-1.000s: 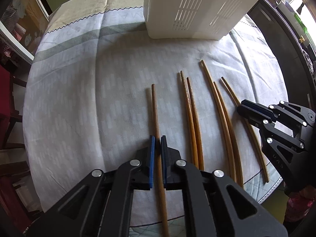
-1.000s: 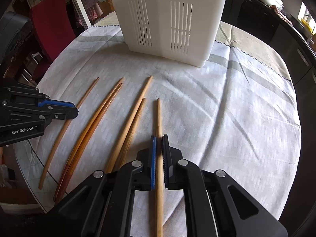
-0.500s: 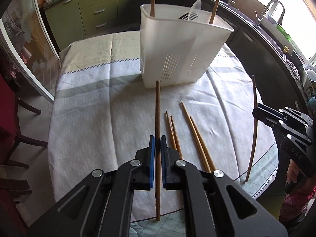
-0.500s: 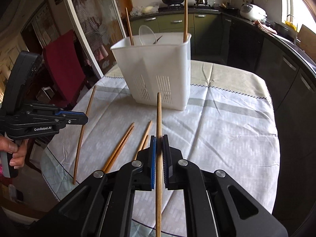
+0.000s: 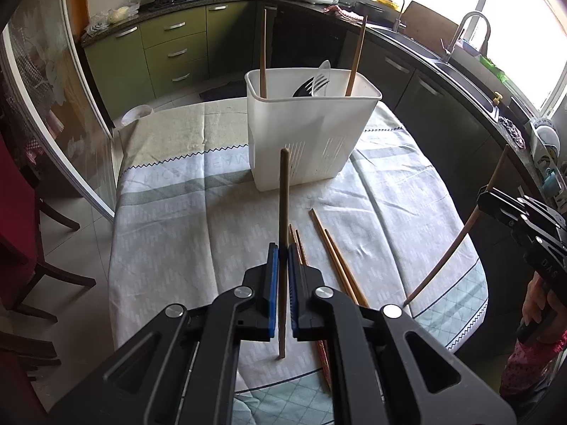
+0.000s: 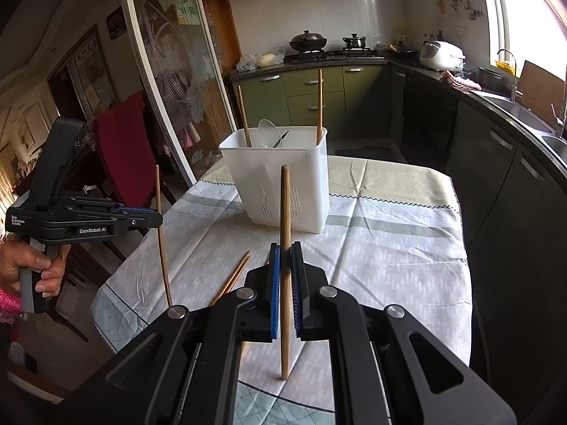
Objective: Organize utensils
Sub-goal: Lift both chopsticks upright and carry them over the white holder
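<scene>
Left hand-held gripper (image 5: 280, 260) clamped on an upright chopstick (image 5: 283, 212) above the tabletop (image 5: 177, 219). White caddy (image 5: 301, 134) ahead holds two standing chopsticks (image 5: 263, 56), a dark slotted utensil and a clear spoon. Four chopsticks (image 5: 333, 255) lie loose. Right hand-held gripper (image 6: 285, 262) clamped on a second upright chopstick (image 6: 285, 212).

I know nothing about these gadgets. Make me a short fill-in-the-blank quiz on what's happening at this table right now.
1. Each claw, left claw and right claw, grips one wooden ____.
2. Loose chopsticks left lying on the tablecloth number ____.
3. The white utensil basket already has ____ chopsticks standing in it.
4. The basket's plastic is coloured ____.

Missing words: chopstick; four; two; white
</scene>
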Tool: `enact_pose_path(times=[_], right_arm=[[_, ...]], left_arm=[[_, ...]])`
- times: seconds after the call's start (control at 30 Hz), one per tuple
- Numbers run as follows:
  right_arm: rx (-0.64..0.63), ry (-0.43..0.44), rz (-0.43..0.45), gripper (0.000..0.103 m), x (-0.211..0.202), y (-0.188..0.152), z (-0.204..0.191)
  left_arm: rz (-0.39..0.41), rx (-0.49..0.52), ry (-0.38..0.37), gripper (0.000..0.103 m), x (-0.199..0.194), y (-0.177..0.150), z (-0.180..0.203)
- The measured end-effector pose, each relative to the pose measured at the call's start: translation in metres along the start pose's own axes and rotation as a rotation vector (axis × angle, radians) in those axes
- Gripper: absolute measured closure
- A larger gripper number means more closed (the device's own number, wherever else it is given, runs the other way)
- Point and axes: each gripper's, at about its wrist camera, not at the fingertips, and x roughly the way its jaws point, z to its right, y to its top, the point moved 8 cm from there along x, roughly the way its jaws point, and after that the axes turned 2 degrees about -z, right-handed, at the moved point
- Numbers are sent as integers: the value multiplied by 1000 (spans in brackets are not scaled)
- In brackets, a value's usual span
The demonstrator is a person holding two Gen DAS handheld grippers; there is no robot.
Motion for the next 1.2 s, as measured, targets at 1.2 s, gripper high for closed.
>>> enact_pose_path(times=[1.2], right_arm=[[-38, 18, 49, 96, -22, 30, -11]], left_arm=[[98, 15, -10, 97, -45, 23, 5]])
